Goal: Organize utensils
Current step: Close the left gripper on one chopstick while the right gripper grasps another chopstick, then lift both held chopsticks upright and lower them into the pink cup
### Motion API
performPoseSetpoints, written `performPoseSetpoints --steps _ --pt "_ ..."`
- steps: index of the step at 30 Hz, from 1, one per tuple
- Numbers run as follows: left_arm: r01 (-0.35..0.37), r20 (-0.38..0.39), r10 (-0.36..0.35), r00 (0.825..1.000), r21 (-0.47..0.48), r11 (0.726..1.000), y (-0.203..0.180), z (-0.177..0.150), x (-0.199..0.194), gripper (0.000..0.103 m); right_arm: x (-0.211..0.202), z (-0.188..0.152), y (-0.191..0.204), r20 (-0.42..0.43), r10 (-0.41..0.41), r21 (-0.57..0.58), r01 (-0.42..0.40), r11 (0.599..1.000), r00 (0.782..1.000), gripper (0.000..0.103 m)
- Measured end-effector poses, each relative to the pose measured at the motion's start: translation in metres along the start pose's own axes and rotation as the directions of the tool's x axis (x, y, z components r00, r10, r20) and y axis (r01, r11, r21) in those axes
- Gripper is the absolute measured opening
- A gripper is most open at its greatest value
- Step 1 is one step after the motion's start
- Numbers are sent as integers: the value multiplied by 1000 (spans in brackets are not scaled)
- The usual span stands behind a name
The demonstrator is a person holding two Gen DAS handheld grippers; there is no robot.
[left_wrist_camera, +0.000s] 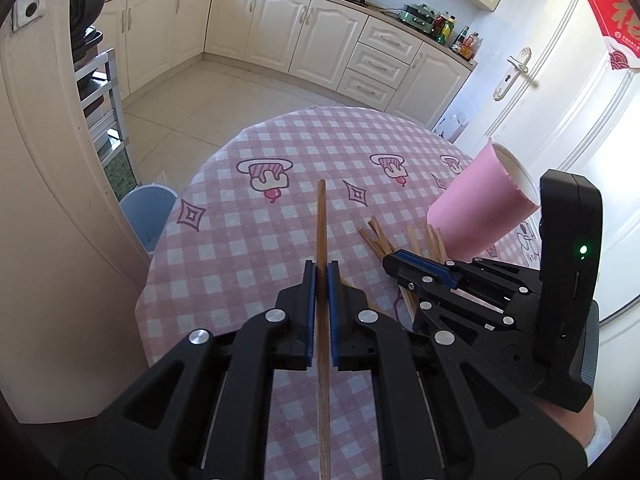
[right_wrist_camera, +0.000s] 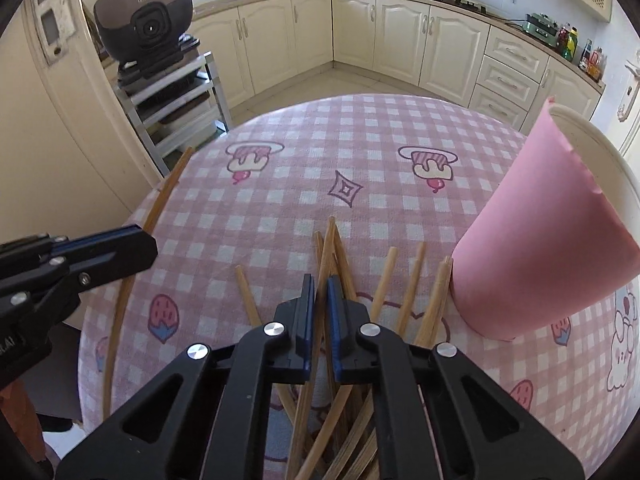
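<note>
In the left wrist view my left gripper [left_wrist_camera: 321,272] is shut on a single wooden chopstick [left_wrist_camera: 321,216], which sticks out ahead over the pink checked tablecloth [left_wrist_camera: 240,240]. In the right wrist view the same gripper [right_wrist_camera: 150,246] shows at the left edge with that chopstick [right_wrist_camera: 160,200] in it. My right gripper [right_wrist_camera: 320,280] is shut on one chopstick [right_wrist_camera: 330,236] among several loose chopsticks [right_wrist_camera: 385,280] lying fanned on the cloth. A pink cup [right_wrist_camera: 540,260] with a white inside stands just right of the pile. From the left wrist the right gripper [left_wrist_camera: 394,264] reaches over the pile [left_wrist_camera: 380,240], with the cup [left_wrist_camera: 480,208] beyond it.
The round table's edge [right_wrist_camera: 120,220] falls away at the left. On the floor beside it stands a blue bin [left_wrist_camera: 148,208]. A dark cooker [right_wrist_camera: 144,20] sits on a metal rack [right_wrist_camera: 176,96] at the left. Cream cabinets line the far walls, and a white door [left_wrist_camera: 560,100] is at the right.
</note>
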State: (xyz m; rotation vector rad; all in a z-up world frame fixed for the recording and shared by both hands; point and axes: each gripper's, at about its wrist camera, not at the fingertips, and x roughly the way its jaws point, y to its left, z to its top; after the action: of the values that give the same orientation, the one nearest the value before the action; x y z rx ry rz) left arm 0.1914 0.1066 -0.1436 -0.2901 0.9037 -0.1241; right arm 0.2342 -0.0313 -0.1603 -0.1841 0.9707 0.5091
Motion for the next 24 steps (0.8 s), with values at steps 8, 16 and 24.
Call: performPoseSetpoints --steps 8,16,24 --pt "37 67 -39 997 35 999 -21 11 -34 6 -62 6 -3 168 125 51 -135 989 978 5" --pt "85 163 -99 982 93 992 -52 16 -79 6 -134 7 -7 334 125 33 -144 989 934 4" --pt "103 224 -138 965 163 981 -86 22 -106 6 -177 -3 -17 414 138 35 -167 985 900 4"
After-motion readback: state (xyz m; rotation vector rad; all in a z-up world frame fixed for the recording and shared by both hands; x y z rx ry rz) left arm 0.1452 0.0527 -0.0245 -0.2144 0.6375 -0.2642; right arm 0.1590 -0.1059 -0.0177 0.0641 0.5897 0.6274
